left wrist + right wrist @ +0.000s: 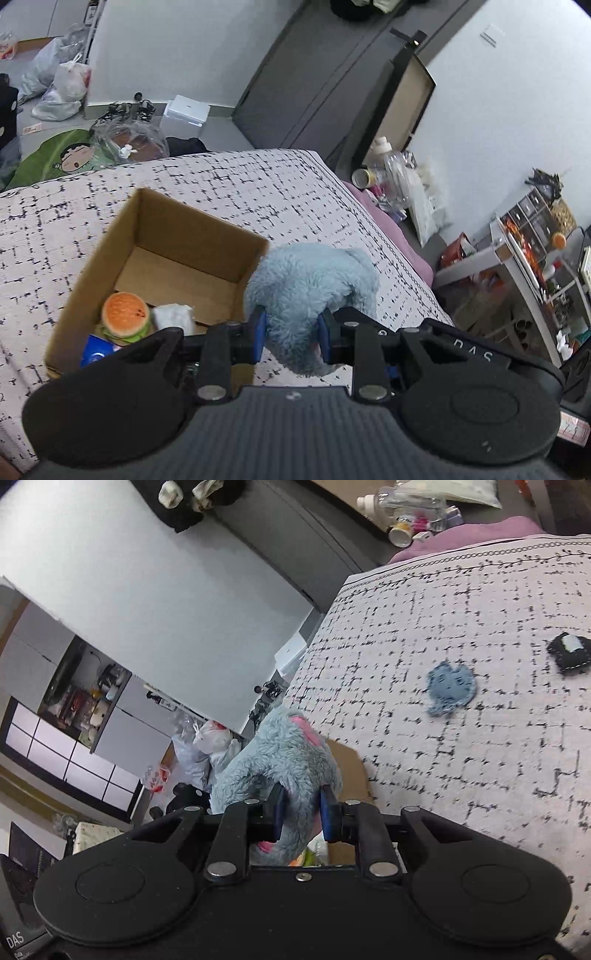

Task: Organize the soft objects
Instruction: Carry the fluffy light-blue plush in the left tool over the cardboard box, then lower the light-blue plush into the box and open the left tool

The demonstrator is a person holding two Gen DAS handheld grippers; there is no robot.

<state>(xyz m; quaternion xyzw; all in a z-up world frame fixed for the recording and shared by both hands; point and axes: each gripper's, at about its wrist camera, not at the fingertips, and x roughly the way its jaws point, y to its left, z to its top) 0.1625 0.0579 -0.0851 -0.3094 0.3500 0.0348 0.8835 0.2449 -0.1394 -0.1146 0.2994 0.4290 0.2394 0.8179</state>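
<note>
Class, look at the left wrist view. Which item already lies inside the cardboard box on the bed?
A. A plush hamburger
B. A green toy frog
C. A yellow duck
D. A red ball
A: the plush hamburger, with its orange bun and green layer, sits in the near corner of the cardboard box, beside a white soft item and a blue item.

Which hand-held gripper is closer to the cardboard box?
Left. The left hand-held gripper, holding the blue plush toy, sits right at the cardboard box wall. The right hand-held gripper holds the toy too, with only a box corner beyond it.
</note>
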